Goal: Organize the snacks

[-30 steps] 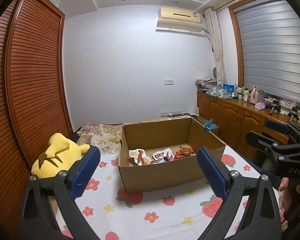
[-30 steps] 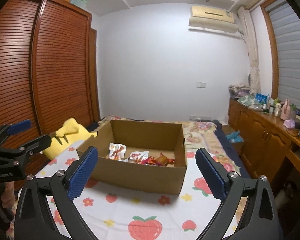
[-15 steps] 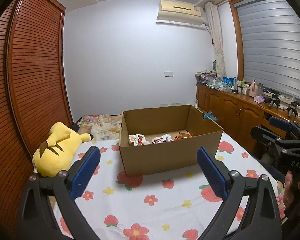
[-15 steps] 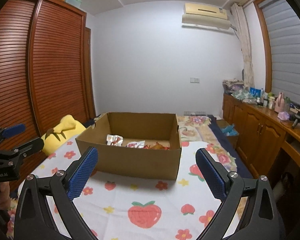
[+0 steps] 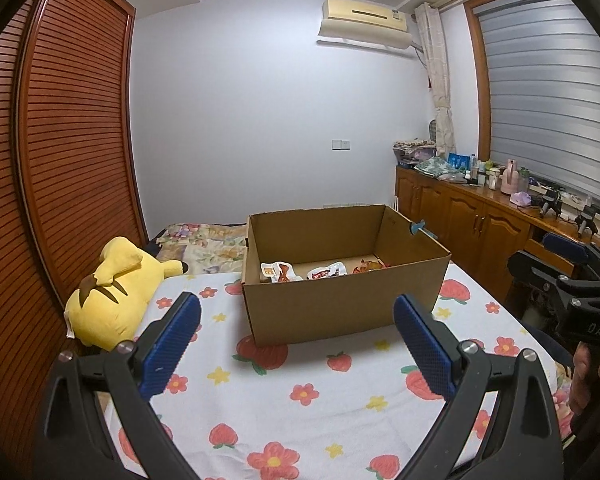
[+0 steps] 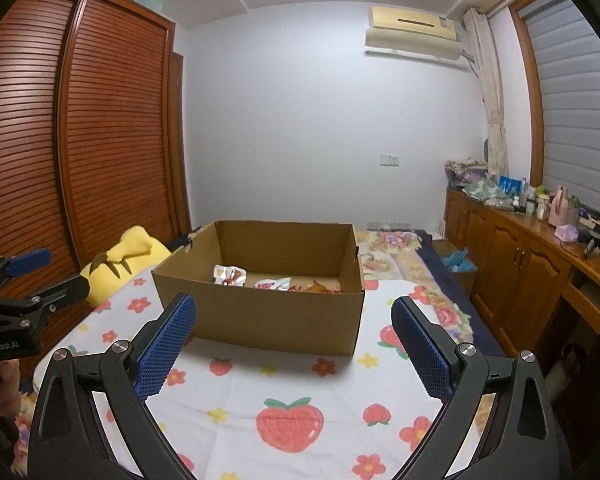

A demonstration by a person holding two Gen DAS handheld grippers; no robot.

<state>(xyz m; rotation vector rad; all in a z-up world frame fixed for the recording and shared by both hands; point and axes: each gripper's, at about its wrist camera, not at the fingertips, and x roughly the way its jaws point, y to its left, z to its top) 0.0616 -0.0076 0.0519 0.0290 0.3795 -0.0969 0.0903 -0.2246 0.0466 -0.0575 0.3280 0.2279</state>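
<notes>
An open cardboard box point(image 5: 340, 304) stands on the bed; it also shows in the right wrist view point(image 6: 268, 312). Several snack packets point(image 5: 320, 272) lie on its floor, also seen from the right point(image 6: 260, 280). My left gripper point(image 5: 298, 344) is open and empty, held back from the box's near side. My right gripper point(image 6: 294, 344) is open and empty, also short of the box. Each gripper shows at the edge of the other's view: the right one point(image 5: 572, 276) and the left one point(image 6: 24, 280).
A yellow plush toy point(image 5: 112, 288) lies left of the box by the slatted wardrobe point(image 5: 60, 160). The bed has a strawberry-and-flower sheet point(image 5: 300, 400). Wooden cabinets point(image 5: 480, 224) with clutter on top run along the right wall.
Both grippers have pulled back and lowered from the box, so it looks farther away and less of its floor shows. Both stay open and empty.
</notes>
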